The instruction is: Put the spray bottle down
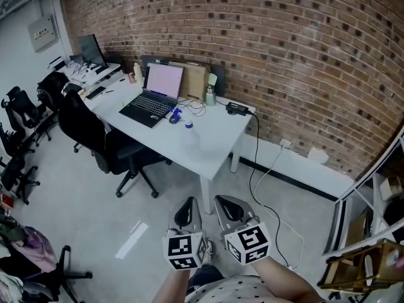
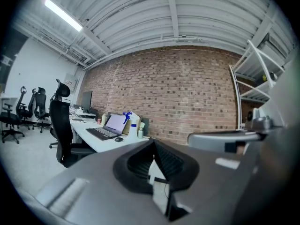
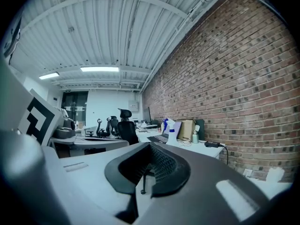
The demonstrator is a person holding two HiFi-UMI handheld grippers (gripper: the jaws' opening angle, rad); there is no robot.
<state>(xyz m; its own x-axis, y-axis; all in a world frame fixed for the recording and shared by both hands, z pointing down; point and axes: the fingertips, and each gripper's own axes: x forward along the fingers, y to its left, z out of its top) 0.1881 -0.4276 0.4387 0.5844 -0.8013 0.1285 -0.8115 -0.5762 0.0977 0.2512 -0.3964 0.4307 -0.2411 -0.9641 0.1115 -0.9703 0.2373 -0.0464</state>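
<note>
the spray bottle (image 1: 187, 124) stands upright on the white table (image 1: 218, 145), near the middle of the top, just beside a mouse (image 1: 172, 119) and in front of the open laptop (image 1: 153, 93), with nothing holding it. it looks like a pale plastic body with a blue band and a blue trigger head. it should be light, more so if it is low on liquid, though the level cannot be made out. the wall is probably smooth, a bit slippery, and gives under a hard squeeze. it is tall and narrow, so likely easy to tip. the best hold would be across the body below the band, or the neck under the head, and never on the trigger. the left gripper (image 1: 188, 203) and right gripper (image 1: 228, 206) are side by side low over the floor, well apart from the table, both with jaws closed together and nothing between them. judged from this, the bottle is already set down.
</note>
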